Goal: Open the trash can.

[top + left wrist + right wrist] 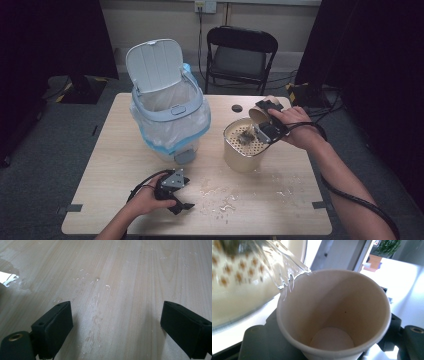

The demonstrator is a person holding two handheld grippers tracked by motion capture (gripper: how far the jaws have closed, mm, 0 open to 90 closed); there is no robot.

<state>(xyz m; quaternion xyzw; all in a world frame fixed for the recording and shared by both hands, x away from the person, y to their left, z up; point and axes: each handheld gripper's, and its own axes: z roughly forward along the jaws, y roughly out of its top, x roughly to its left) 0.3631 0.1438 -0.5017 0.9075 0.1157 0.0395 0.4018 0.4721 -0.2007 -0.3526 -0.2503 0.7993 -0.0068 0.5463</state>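
Altogether: one paper cup [334, 315], one strainer pot [245, 145], one bin [167, 107].

Looking like a recording lab or studio room: black curtains [45, 40] hanging at both sides, grey carpet [50, 150] lying underfoot, a folding chair [240, 55] standing beyond the jaws, tape marks [70, 208] sitting on the desk [280, 210] corners.

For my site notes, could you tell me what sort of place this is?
Probably a staged recording room rather than a kitchen: dark curtains flank a lone wooden table, a folding chair stands by a bare wall, and cables trail across grey carpet.
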